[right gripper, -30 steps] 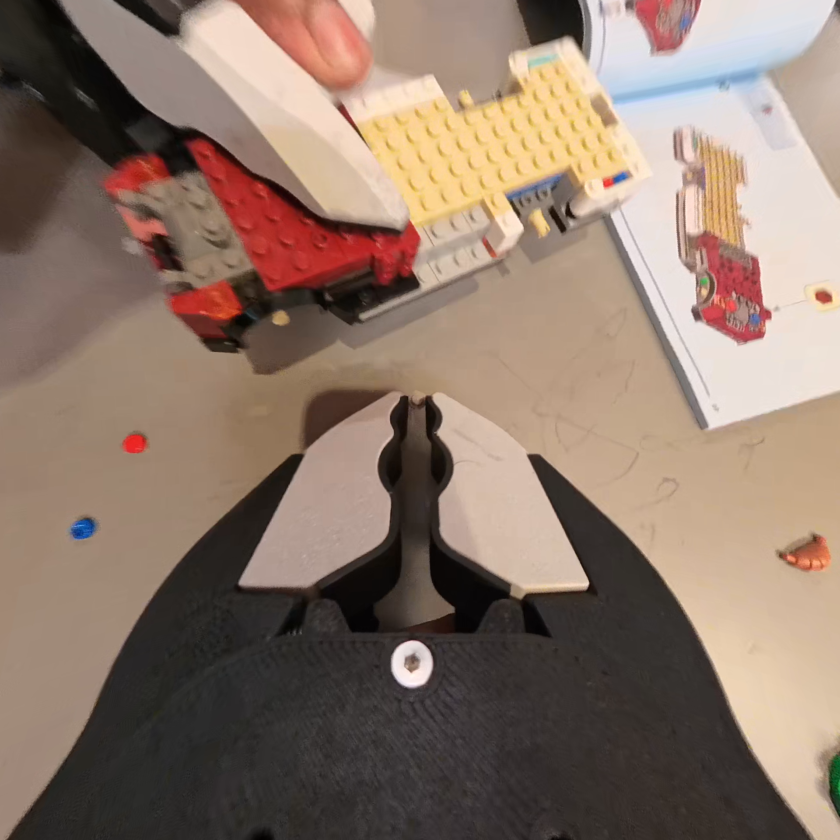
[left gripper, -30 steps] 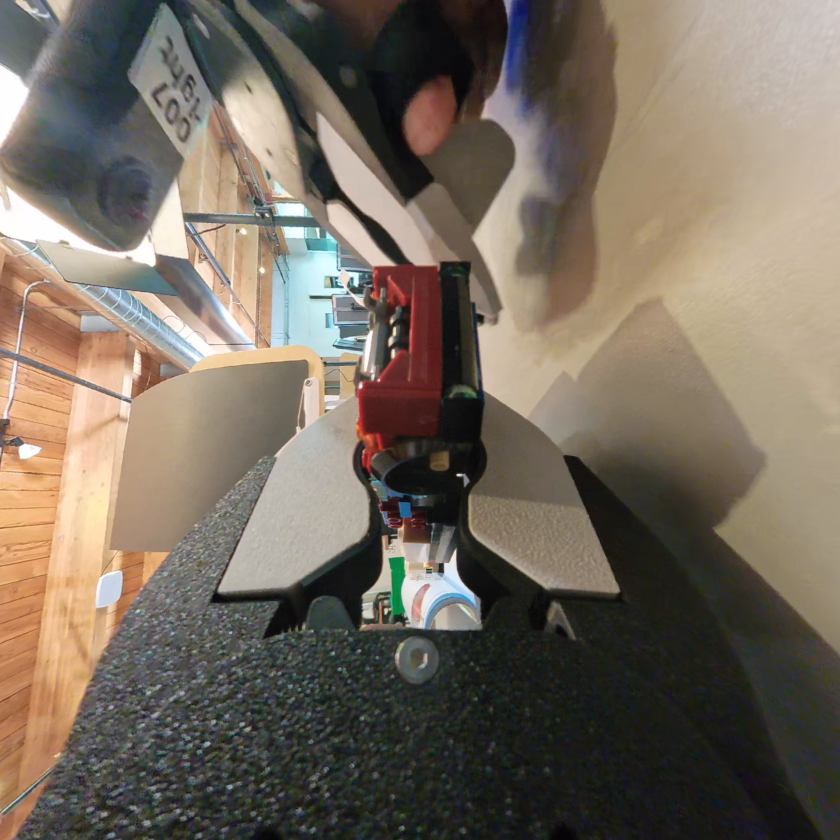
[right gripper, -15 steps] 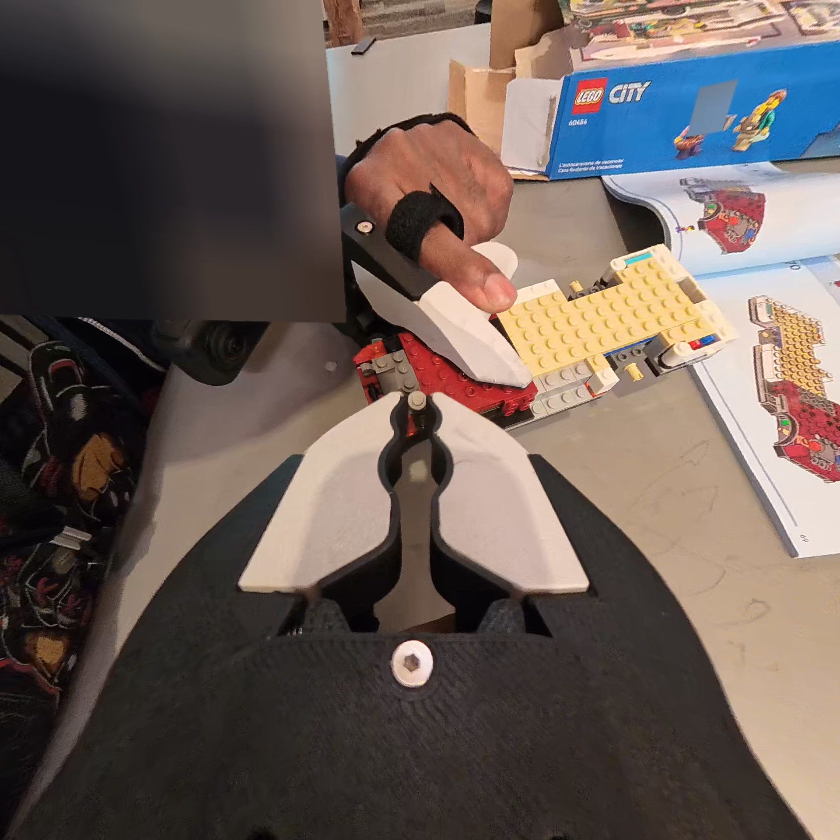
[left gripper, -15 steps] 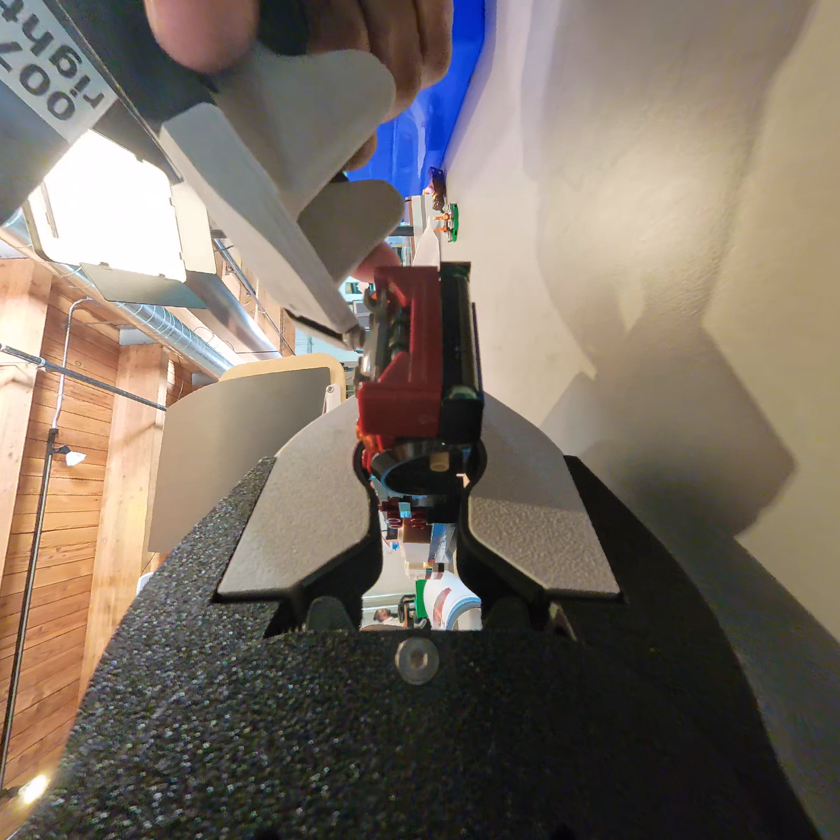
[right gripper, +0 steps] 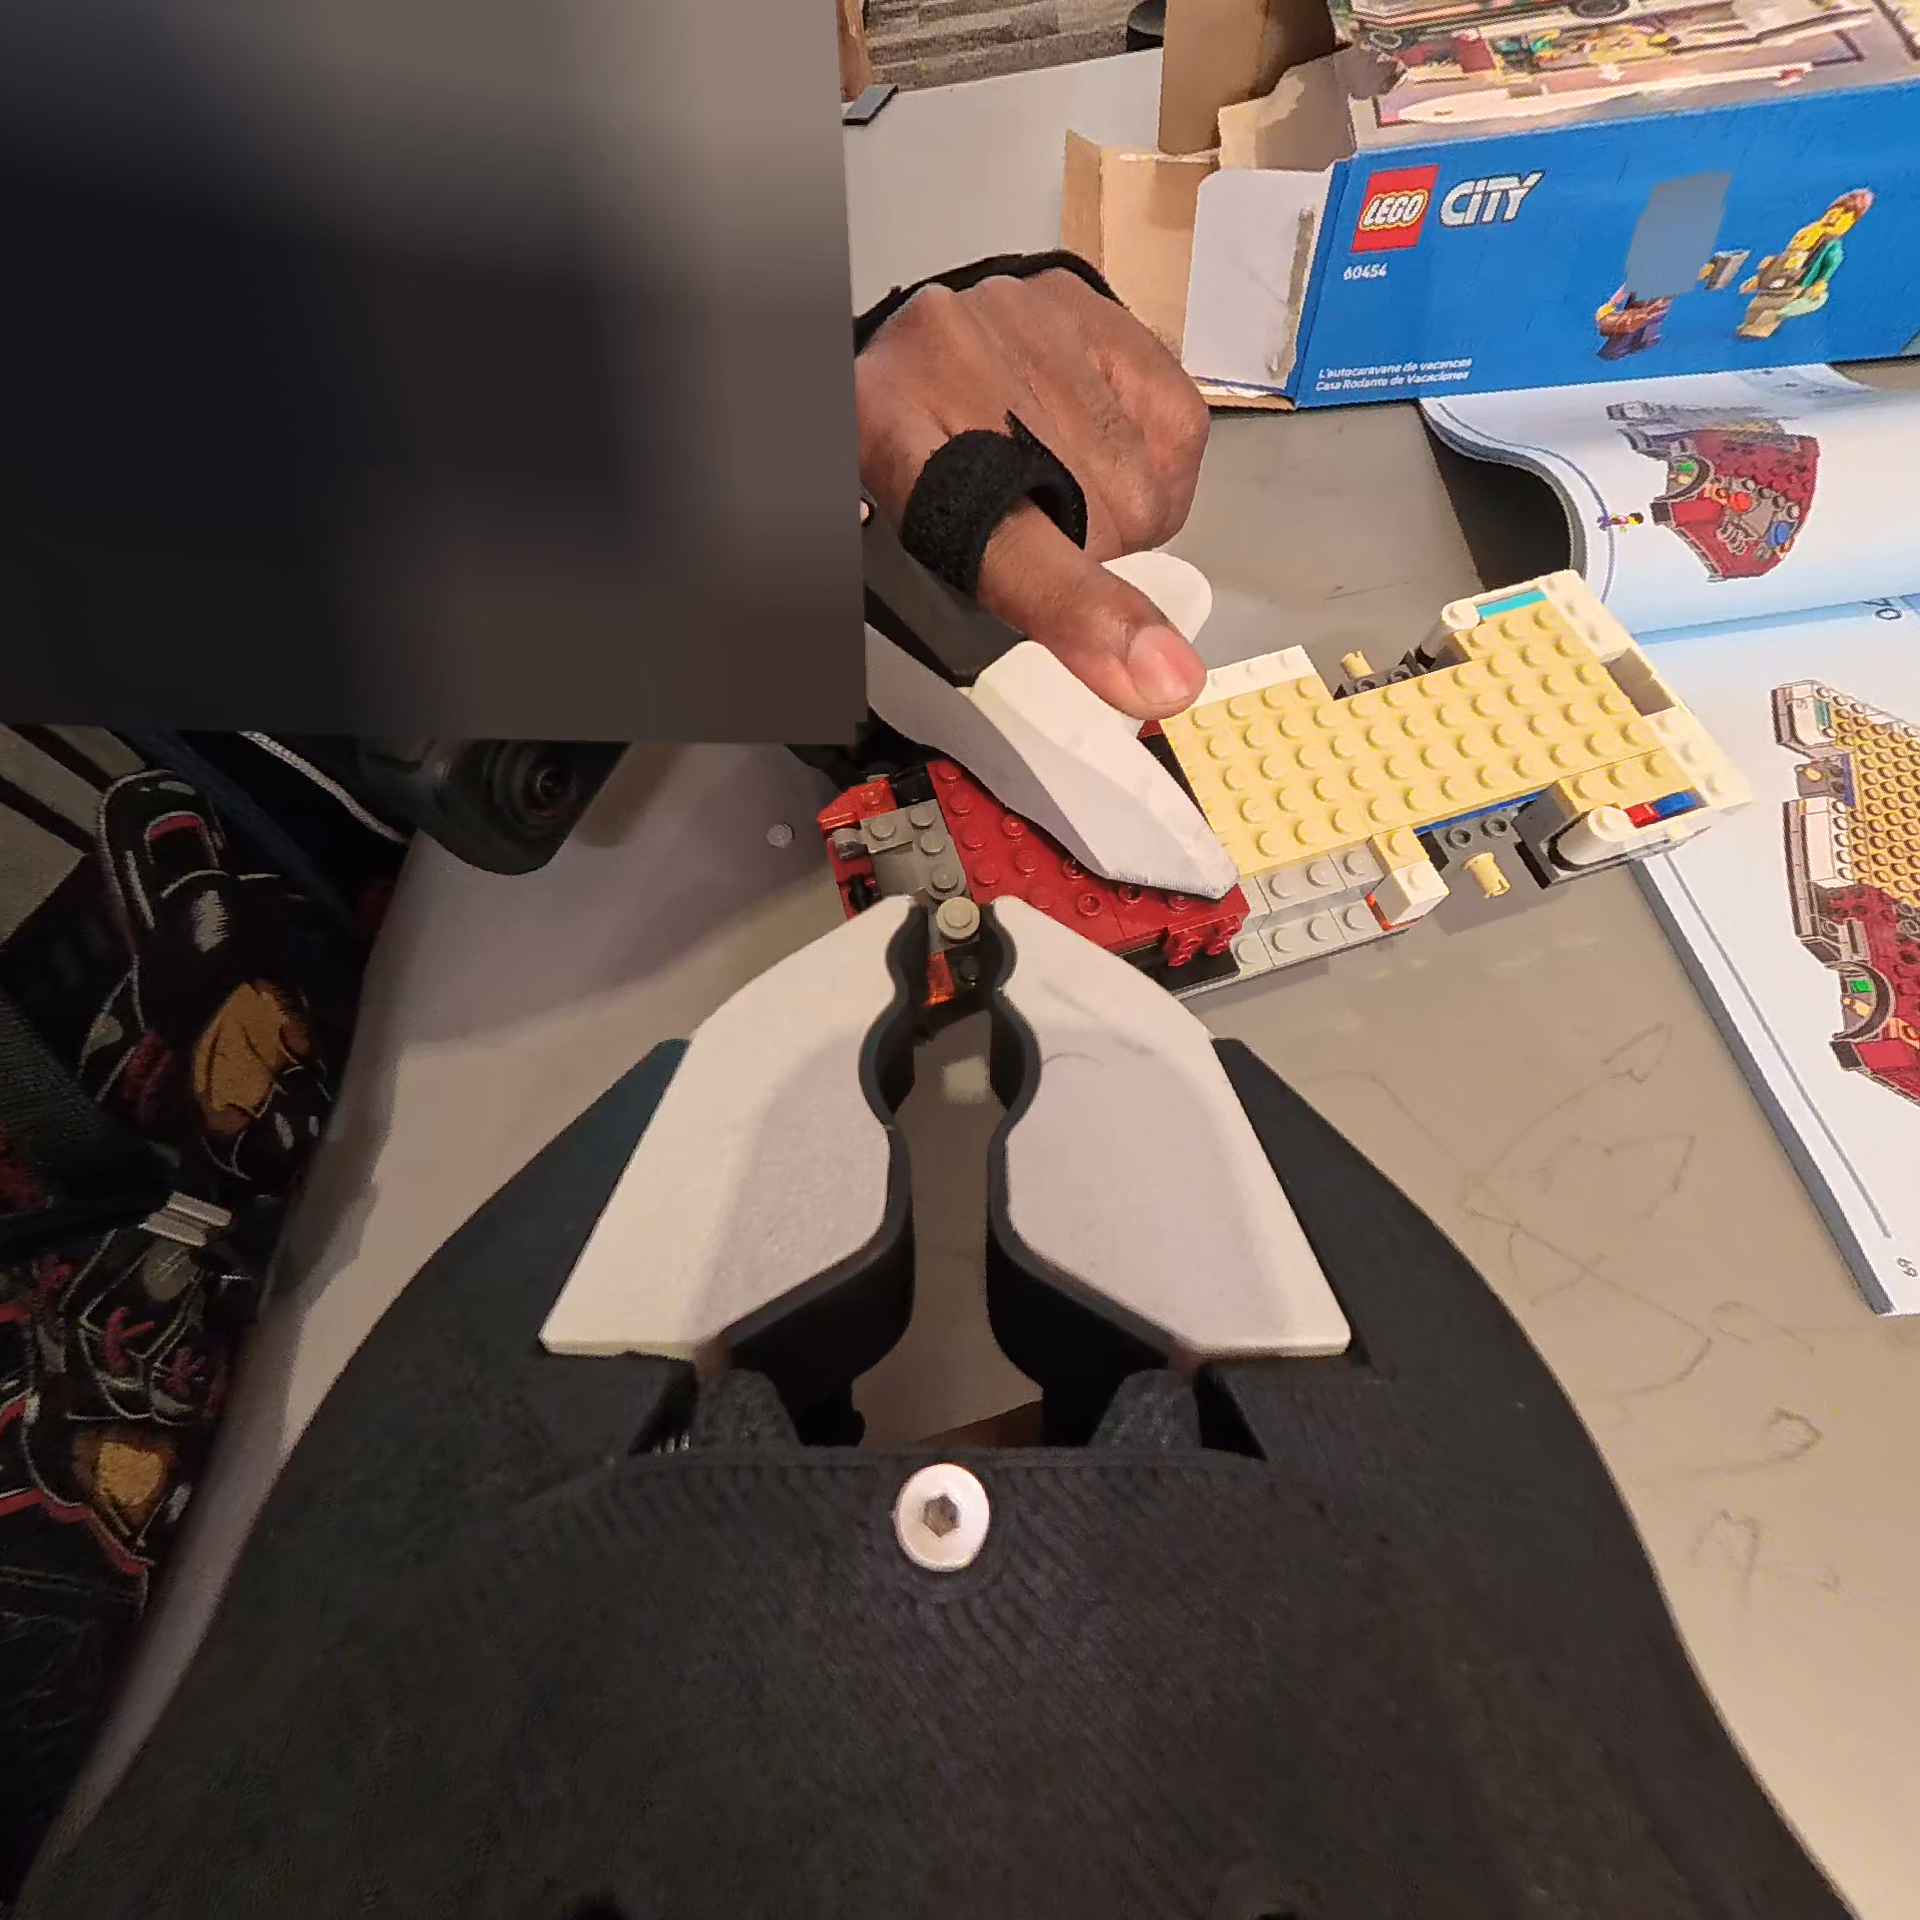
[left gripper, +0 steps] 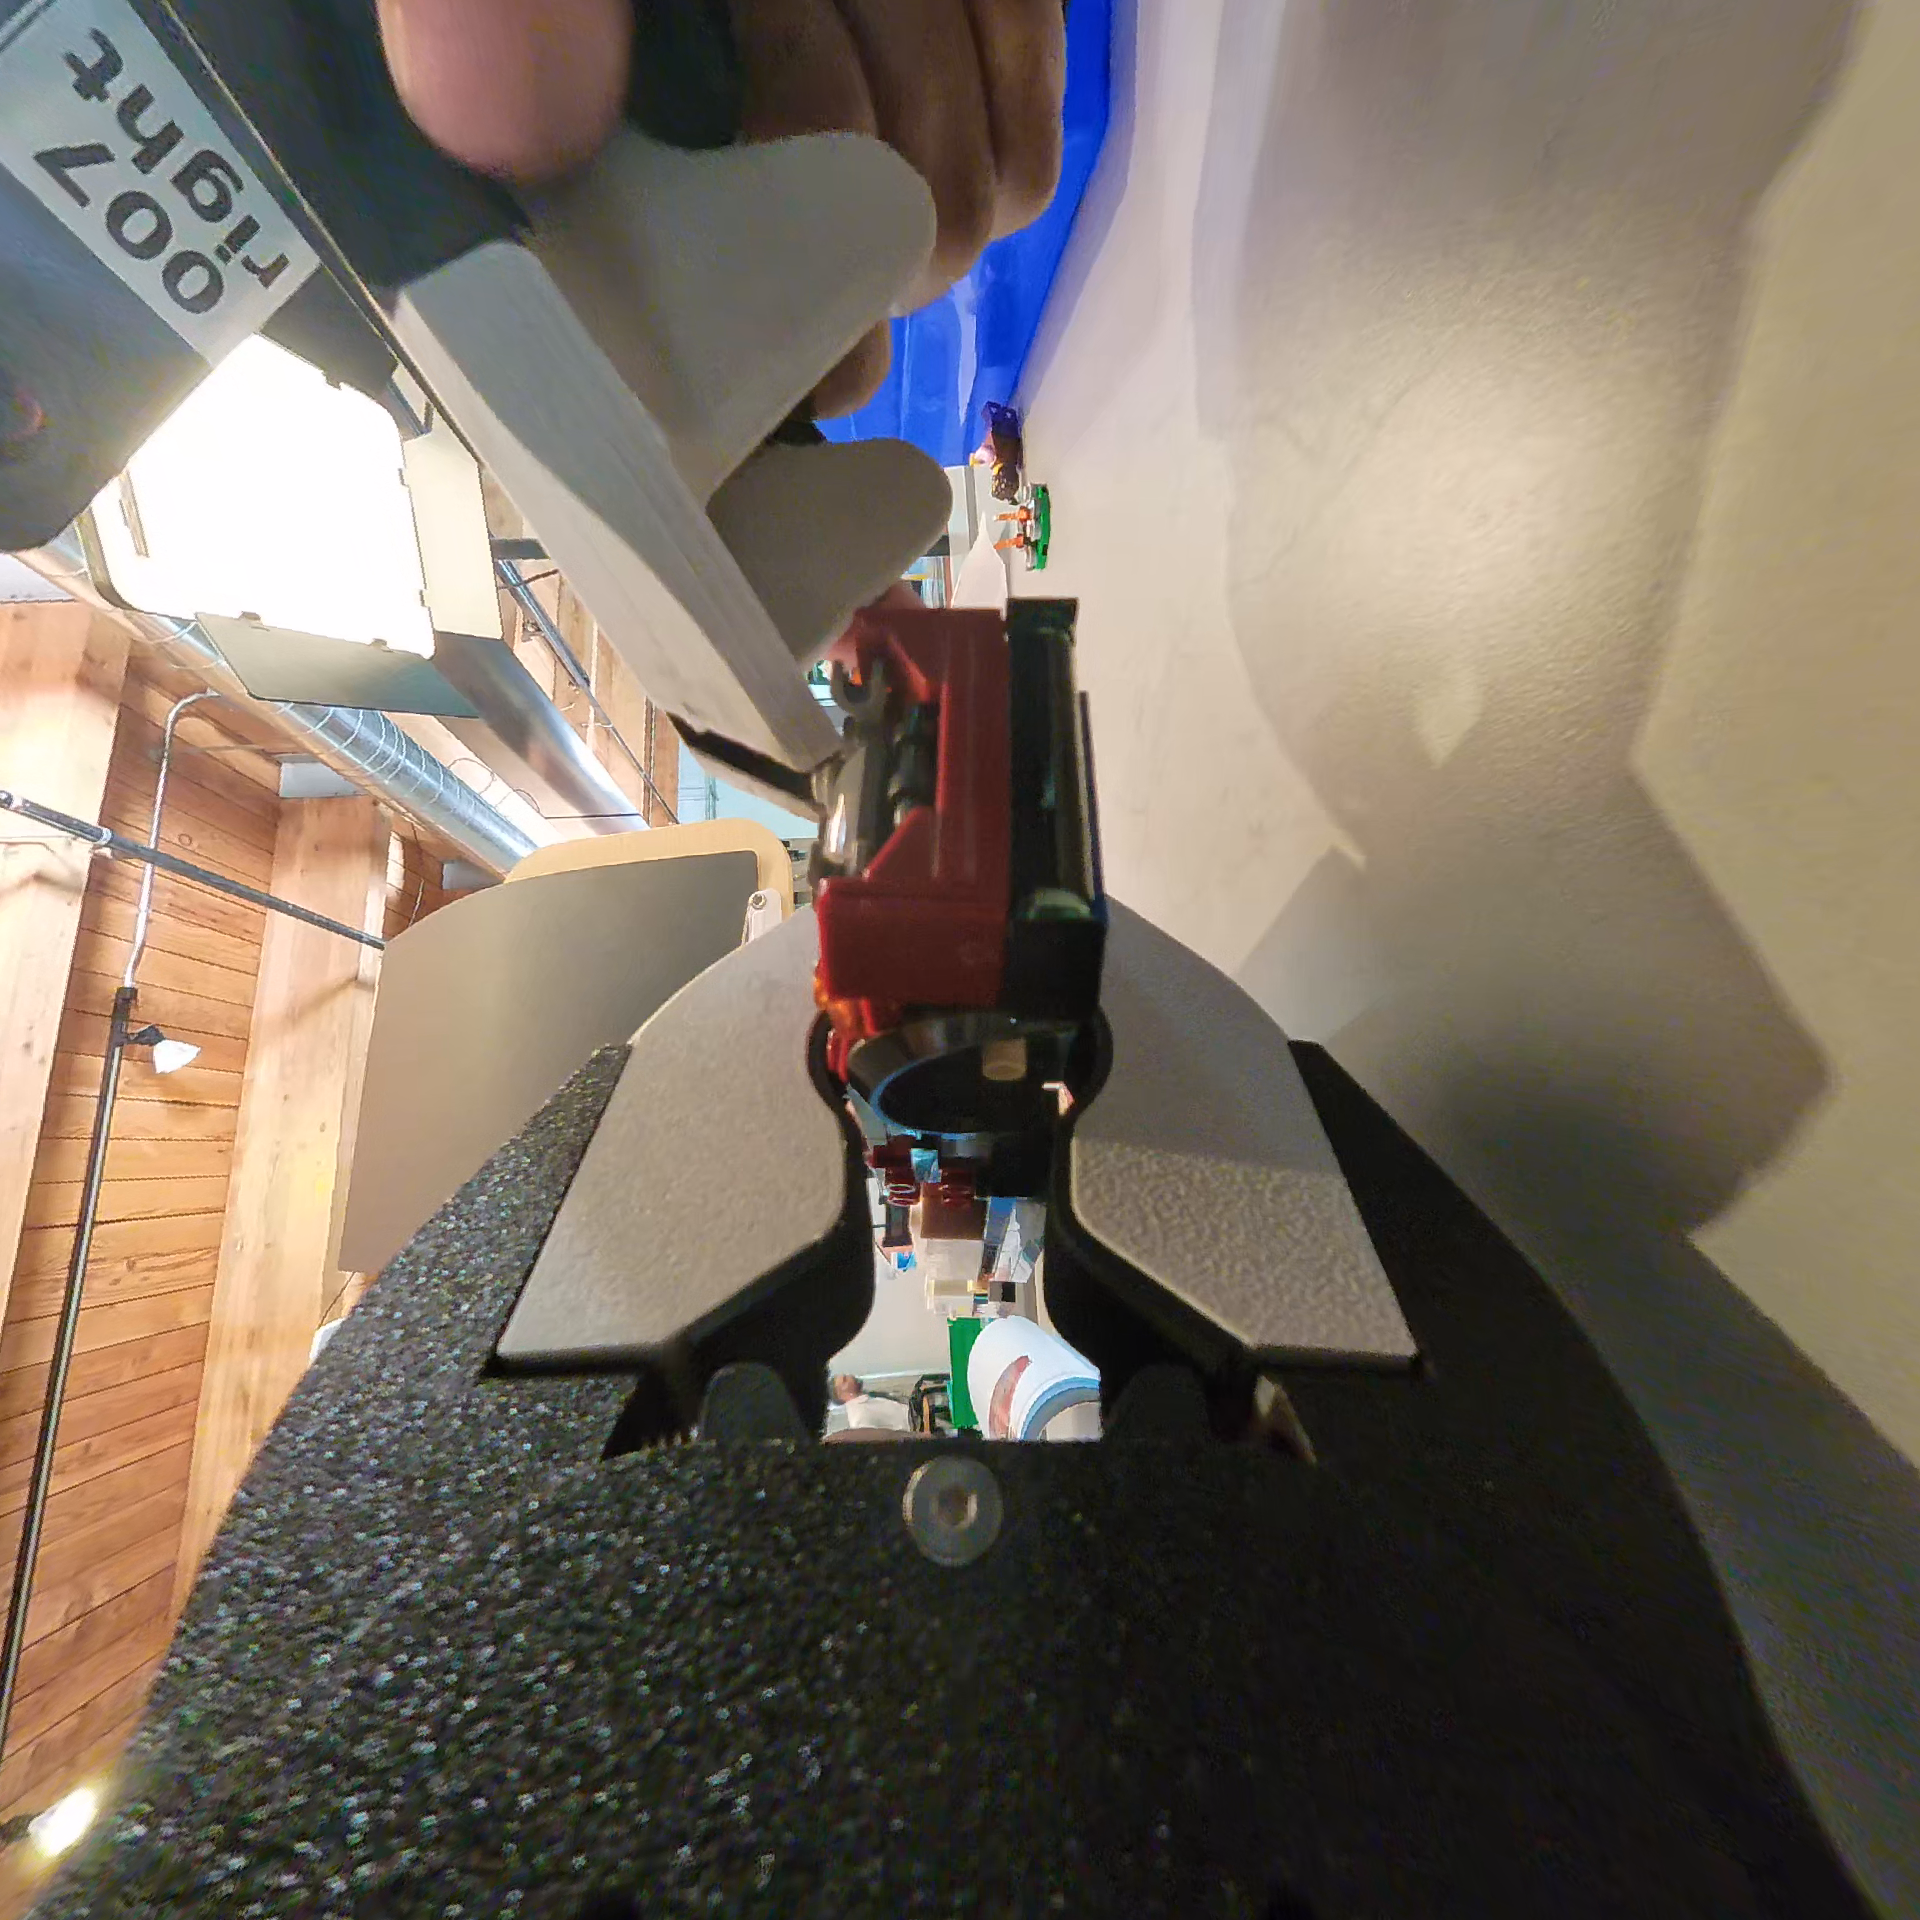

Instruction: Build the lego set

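1. The left gripper (left gripper: 961, 935) is clamping the red front end of a brick-built vehicle (right gripper: 1351, 790), its two pads pressing on either side of the model; in the right wrist view one white finger (right gripper: 1091, 779) is lying across the red studs.
2. The right gripper (right gripper: 954, 920) is pinching a small grey round stud piece (right gripper: 956, 916) between nearly closed fingertips, right at the grey hood section of the vehicle's near left corner.
3. The vehicle is sitting on the grey table (right gripper: 1455, 1143), tan roof plate to the right.
4. An open instruction booklet (right gripper: 1766, 727) is lying to the right, and a blue box (right gripper: 1610, 239) is standing at the far right.
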`<action>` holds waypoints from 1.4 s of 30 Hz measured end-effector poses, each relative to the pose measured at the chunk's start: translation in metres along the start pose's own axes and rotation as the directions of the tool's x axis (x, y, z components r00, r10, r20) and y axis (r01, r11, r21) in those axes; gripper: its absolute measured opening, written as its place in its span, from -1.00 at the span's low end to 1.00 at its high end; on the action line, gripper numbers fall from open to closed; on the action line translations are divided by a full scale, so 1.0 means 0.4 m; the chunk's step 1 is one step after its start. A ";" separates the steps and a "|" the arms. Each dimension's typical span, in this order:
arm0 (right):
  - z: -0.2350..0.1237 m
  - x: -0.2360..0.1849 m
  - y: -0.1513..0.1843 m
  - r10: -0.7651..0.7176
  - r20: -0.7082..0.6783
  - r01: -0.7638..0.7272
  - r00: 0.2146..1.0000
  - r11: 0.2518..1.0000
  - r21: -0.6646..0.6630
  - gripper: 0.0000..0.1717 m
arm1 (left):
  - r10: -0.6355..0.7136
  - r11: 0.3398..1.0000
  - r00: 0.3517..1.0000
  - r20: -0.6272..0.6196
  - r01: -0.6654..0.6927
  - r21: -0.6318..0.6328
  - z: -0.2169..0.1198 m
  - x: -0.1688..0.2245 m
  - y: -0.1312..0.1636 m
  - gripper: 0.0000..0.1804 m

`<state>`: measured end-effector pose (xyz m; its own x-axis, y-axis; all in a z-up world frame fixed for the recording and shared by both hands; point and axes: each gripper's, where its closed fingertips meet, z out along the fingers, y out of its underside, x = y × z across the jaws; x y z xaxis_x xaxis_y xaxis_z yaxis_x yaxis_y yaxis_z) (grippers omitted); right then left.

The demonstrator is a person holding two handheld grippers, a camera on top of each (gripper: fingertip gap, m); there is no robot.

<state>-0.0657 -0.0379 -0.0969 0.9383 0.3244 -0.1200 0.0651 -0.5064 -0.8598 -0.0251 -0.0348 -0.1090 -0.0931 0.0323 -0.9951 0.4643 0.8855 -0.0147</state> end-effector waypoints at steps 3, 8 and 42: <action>0.001 -0.004 -0.002 -0.011 0.010 0.011 1.000 1.000 0.011 -0.87 | -0.006 1.000 1.000 0.002 0.006 0.005 0.000 0.001 -0.002 -0.61; -0.002 0.004 -0.010 -0.030 -0.009 0.030 1.000 0.999 0.037 -0.81 | -0.017 1.000 1.000 0.008 0.017 0.006 -0.004 -0.002 -0.001 -0.61; 0.024 0.045 -0.035 -0.836 -0.478 0.774 0.270 0.484 -0.408 -0.49 | -0.058 0.992 0.998 0.038 0.062 -0.112 0.003 -0.034 0.058 -0.61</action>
<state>-0.0529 -0.0171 -0.0919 0.3616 0.1286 0.9234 0.8964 -0.3201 -0.3065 -0.0120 -0.0153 -0.0958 -0.0860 -0.0366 -0.9956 0.3559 0.9323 -0.0650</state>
